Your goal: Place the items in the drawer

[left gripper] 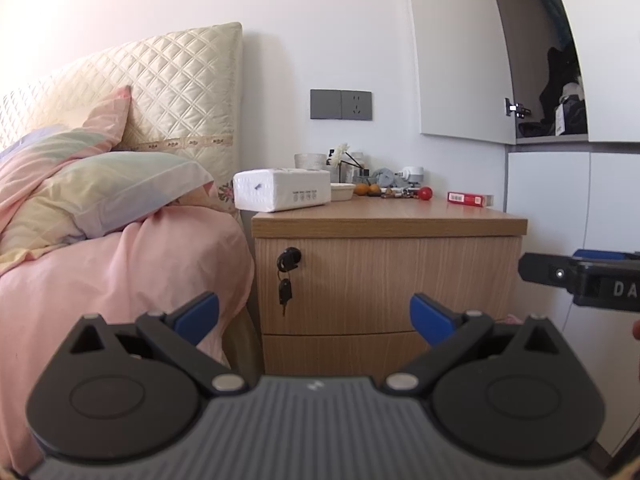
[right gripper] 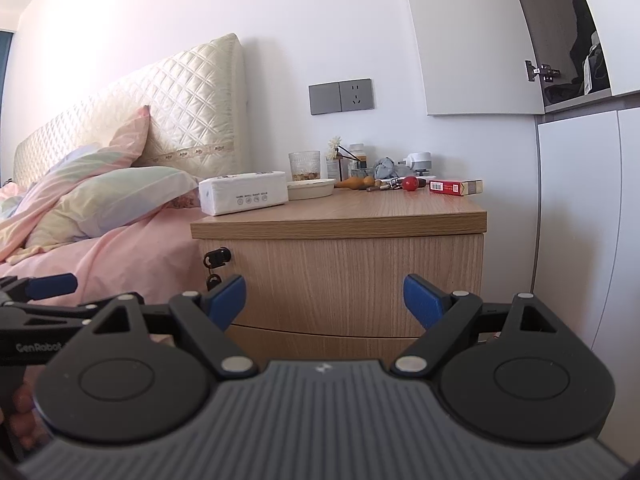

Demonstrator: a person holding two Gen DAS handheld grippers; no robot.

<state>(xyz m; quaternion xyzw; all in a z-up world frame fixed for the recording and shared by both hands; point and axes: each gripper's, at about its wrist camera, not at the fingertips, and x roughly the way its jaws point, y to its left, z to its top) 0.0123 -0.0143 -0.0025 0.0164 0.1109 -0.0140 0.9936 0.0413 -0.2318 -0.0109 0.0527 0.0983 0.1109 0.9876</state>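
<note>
Wooden top drawer [left gripper: 384,284] is closed, key [left gripper: 285,291] hanging from its lock; a red box [left gripper: 469,199] and red ball [left gripper: 426,193] lie above on the surface [left gripper: 400,216]

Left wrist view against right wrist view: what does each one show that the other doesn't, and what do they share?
Only the left wrist view shows the key hanging clear below the lock, and the right gripper entering from the right edge.

Only the right wrist view shows the left gripper at its left edge, and its own blue fingers cover most of that key.

Both show the wooden nightstand with both drawers closed, the tissue pack, the red box, the red ball, the bed, and open, empty jaws.
</note>
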